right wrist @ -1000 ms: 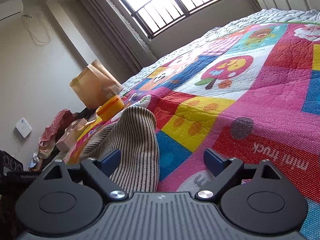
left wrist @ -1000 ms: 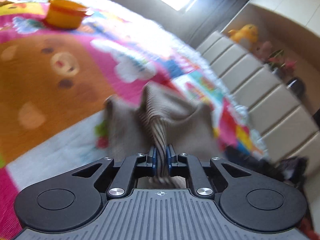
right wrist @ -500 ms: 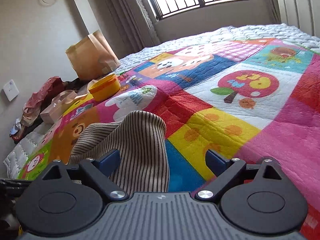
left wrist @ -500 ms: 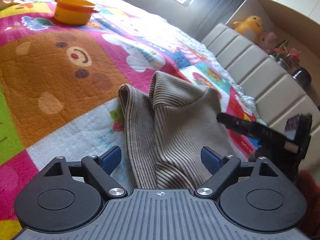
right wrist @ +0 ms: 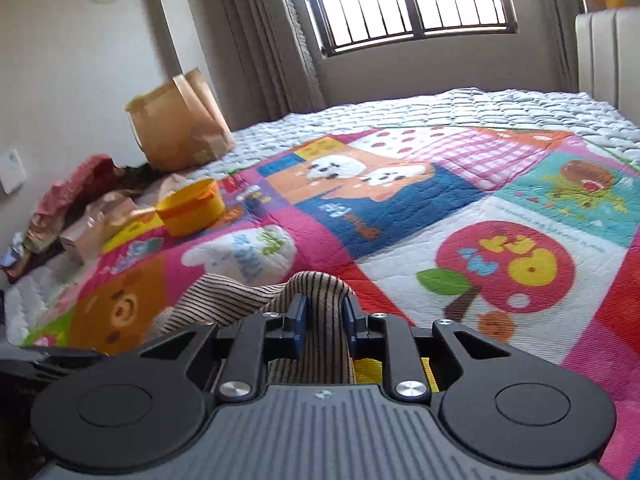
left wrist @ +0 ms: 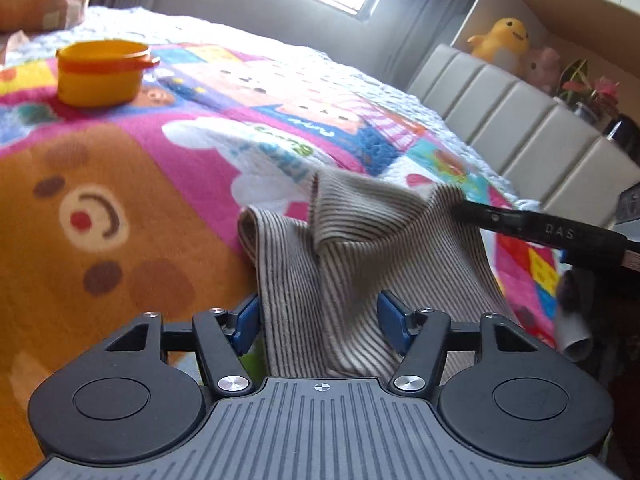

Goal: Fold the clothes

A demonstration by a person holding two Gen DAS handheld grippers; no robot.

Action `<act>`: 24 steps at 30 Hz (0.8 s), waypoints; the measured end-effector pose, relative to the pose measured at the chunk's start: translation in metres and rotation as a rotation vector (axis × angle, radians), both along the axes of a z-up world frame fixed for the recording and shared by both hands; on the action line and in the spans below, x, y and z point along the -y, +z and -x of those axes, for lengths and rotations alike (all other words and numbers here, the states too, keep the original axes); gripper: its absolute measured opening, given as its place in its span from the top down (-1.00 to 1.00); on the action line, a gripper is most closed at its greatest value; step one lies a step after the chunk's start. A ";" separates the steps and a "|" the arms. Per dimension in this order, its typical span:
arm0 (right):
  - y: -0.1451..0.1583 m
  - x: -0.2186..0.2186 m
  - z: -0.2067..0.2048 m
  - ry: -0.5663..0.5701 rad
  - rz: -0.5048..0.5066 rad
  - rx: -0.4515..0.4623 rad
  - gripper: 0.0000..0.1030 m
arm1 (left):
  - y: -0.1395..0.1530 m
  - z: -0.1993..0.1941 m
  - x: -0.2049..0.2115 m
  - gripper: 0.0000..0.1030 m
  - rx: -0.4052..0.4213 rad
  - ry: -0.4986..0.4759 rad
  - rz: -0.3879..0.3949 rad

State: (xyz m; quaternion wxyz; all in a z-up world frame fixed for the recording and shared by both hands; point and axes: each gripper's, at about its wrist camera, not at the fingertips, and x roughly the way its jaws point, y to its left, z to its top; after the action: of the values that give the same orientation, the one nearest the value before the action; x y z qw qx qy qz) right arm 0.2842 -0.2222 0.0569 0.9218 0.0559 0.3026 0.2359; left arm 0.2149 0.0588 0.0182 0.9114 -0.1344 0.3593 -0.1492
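Note:
A beige garment with thin dark stripes [left wrist: 352, 248] lies crumpled on the colourful cartoon quilt [left wrist: 120, 208]. My left gripper [left wrist: 320, 322] is open, its blue pads either side of the near part of the cloth without pinching it. My right gripper [right wrist: 322, 316] is shut on a raised fold of the same striped garment [right wrist: 316, 284]. In the left wrist view the right gripper's black finger [left wrist: 520, 224] comes in from the right and holds the cloth's far right corner lifted.
An orange lidded tub [left wrist: 100, 72] stands on the quilt at the far left. A brown paper bag [right wrist: 180, 124] and piled clothes [right wrist: 72, 192] sit at the bed's far edge. A padded headboard [left wrist: 520, 128] with plush toys [left wrist: 500, 44] is at the right.
My left gripper opened and let go of the striped cloth, then narrowed a little around it. My right gripper moved onto a fold of the cloth and shut on it.

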 end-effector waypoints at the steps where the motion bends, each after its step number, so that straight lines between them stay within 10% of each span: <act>1: 0.001 0.003 0.008 0.003 0.007 0.004 0.30 | 0.001 0.002 0.001 -0.30 0.002 -0.003 -0.010; 4: 0.001 0.015 0.047 0.040 -0.020 0.021 -0.62 | 0.003 0.011 0.003 -0.38 0.002 -0.009 -0.035; 9: -0.010 0.035 0.124 0.044 -0.054 -0.001 -1.00 | 0.013 0.032 0.005 -0.57 0.012 -0.014 -0.055; 20: -0.044 0.056 0.195 -0.173 -0.123 -0.098 -1.00 | -0.004 0.139 0.028 -0.84 0.029 -0.099 -0.122; 24: -0.045 0.039 0.200 -0.172 0.002 -0.076 -1.00 | -0.007 0.156 0.032 -0.84 0.043 -0.061 -0.149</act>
State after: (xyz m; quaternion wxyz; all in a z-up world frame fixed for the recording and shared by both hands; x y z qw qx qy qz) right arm 0.0841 -0.2612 0.0117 0.9265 0.0896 0.3316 0.1534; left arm 0.0591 0.0264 0.0108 0.9213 -0.0519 0.3539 -0.1528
